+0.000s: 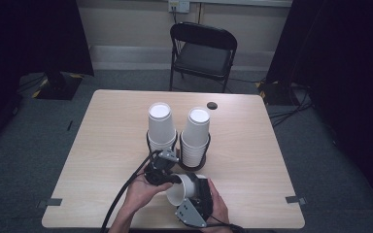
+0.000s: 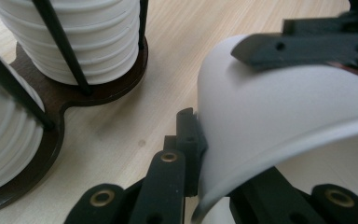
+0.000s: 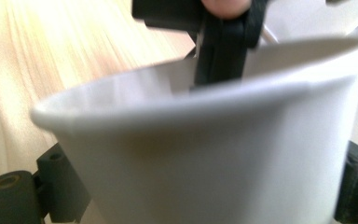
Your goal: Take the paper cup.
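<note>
Looking down from the high view, you hold a white paper cup (image 1: 182,188) on its side above the worktop (image 1: 252,160), near the cup holder (image 1: 194,167). Your left gripper (image 2: 193,154) pinches its rim, fingers closed. Your right gripper (image 3: 205,186) straddles the cup's body, fingers spread wide.

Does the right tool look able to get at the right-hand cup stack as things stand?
Probably not yet: a loose cup sits between the right tool's open jaws, rim pinched by the left tool. Otherwise the stack stands close, nothing between.
</note>
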A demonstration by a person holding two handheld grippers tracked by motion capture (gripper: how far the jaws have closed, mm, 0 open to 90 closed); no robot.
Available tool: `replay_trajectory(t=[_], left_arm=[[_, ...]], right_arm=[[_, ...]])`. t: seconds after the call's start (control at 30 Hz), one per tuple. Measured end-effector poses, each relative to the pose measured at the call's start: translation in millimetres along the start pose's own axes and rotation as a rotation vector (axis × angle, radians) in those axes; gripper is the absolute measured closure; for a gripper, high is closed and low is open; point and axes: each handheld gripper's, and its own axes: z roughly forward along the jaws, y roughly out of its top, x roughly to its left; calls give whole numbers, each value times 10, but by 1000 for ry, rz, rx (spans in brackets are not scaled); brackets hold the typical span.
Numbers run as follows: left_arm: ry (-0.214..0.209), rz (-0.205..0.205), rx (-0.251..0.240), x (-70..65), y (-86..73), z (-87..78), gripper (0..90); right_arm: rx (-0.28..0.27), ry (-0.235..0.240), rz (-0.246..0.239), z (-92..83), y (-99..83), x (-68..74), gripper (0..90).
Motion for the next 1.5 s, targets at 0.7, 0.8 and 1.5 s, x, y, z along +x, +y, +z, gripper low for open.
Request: replay_trajectory(t=[0.7,0.8,1.5], left_arm=[[-46,-81,-71,52,-73,112,837],[-53,-99,-104,78,-100,130,843],[28,-109,-291,100,-186,46,440]], right_arm=[[-45,34,28,17,105,-43,94],[-40,32,36,29,120,-53,98],[-10,36,174,52,30,-213,105]])
